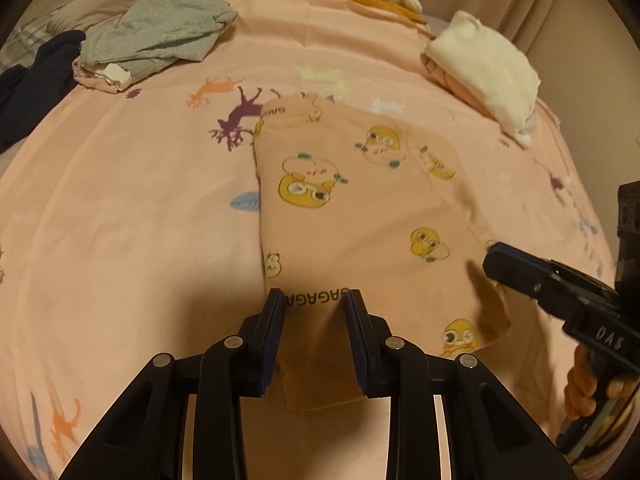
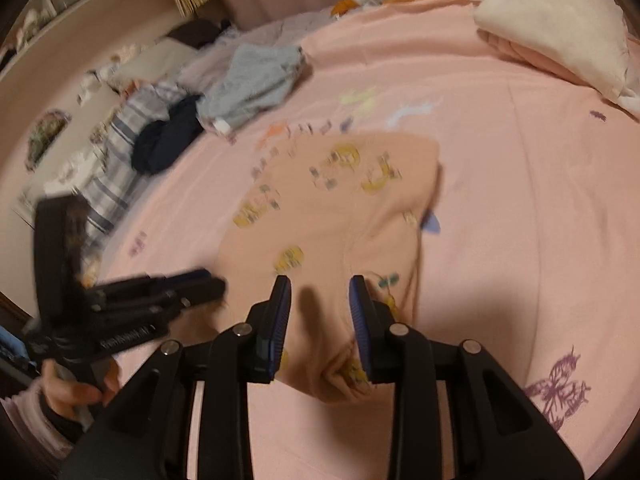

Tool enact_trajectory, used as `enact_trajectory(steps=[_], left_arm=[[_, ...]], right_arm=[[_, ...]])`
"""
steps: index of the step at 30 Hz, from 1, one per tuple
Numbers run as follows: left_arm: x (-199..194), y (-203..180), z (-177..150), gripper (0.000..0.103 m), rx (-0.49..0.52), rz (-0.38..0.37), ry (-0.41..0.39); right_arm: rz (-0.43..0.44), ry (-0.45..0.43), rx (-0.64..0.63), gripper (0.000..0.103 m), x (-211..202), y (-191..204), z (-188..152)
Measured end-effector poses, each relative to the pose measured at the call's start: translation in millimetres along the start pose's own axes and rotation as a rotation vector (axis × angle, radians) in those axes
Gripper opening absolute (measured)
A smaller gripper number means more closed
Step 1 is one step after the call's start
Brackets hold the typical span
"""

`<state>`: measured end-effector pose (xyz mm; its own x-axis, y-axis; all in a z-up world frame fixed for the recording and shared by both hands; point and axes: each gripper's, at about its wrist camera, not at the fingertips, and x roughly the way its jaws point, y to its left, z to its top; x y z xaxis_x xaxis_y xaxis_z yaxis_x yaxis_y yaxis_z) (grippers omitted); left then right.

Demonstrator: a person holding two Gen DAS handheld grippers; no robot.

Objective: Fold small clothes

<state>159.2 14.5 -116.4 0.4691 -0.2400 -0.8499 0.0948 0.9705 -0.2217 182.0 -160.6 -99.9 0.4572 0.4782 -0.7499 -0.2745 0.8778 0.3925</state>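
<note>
soft peach duck-print garment, smooth pink bedsheet

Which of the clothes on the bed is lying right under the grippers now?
The peach garment with yellow cartoon ducks, spread flat mid-bed. The grey garment and the dark navy one lie crumpled at the far left; the white folded pile sits far right.

Readable lettering — on cloth and on one gripper

The peach duck-print garment bears black "SAGAGA", upside down, on its near band at lower centre of the left wrist view, and part of it again at the far band. The right gripper, at the right edge, shows "DAS" — other lettering is blurred.
</note>
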Motion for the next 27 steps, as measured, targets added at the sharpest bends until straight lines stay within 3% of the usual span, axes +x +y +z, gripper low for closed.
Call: enact_trajectory(steps=[3,14,27], left_arm=[[1,3,-3,0.029,0.006,0.007,0.008],[1,6,-10,0.029,0.001,0.016,0.022],[-3,12,-18,0.029,-0.029,0.024,0.038]], right_arm=[[-0.051,0.031,0.011,0.026,8,-7,-5],[-0.072,0.044,0.035,0.026,6,-14,-20],[-0.081,0.057,0.073,0.033,0,-18,-28]])
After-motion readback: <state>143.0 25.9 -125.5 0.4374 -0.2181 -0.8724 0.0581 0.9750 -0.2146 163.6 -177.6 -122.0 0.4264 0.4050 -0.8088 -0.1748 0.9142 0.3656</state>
